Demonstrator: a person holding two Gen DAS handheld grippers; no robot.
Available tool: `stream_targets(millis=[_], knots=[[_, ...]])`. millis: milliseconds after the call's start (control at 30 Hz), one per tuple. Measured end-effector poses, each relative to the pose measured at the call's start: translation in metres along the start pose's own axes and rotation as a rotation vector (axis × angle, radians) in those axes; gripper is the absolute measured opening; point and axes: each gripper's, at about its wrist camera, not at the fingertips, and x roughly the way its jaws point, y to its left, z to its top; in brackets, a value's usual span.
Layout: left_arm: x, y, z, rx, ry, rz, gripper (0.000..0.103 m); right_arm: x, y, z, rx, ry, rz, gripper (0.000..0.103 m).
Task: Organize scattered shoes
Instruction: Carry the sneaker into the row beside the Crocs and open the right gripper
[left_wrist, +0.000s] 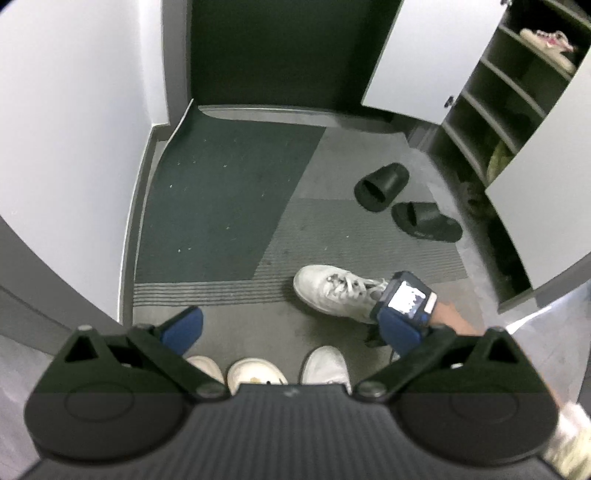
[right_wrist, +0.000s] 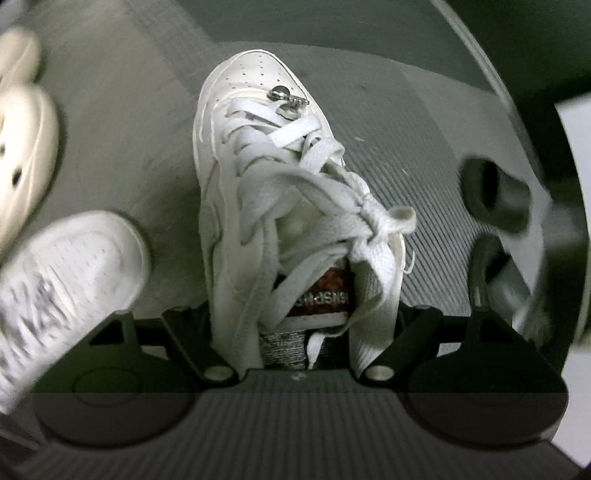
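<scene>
A white laced sneaker fills the right wrist view, toe pointing away. My right gripper is shut on its heel end, and it hangs sharp over a blurred floor. The same sneaker shows in the left wrist view, with a person's hand and a small strapped screen behind its heel. My left gripper stands open above the floor, blue pads wide apart and nothing between them. Two black slides lie near the cabinet.
An open shoe cabinet stands at the right, with pale shoes on an upper shelf. A dark mat lies before the door. Three white shoe toes show below my left gripper. Another white sneaker and a cream clog lie left.
</scene>
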Motion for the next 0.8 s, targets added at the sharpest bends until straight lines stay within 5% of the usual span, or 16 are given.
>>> stream_targets(millis=[200,433,800], knots=[[-0.020,-0.002,-0.003,0.022,-0.053,-0.021,0.103,-0.042,-0.003,-0.027,0.330,-0.016,0.018,0.085],[-0.031,-0.003,-0.021,0.042,-0.066,-0.022,0.103,-0.047,0.040,-0.108,0.698,0.044,0.028,0.085],[-0.046,-0.006,-0.044,0.110,-0.095,-0.012,0.103,-0.003,0.112,-0.169,0.971,0.078,0.107,0.085]])
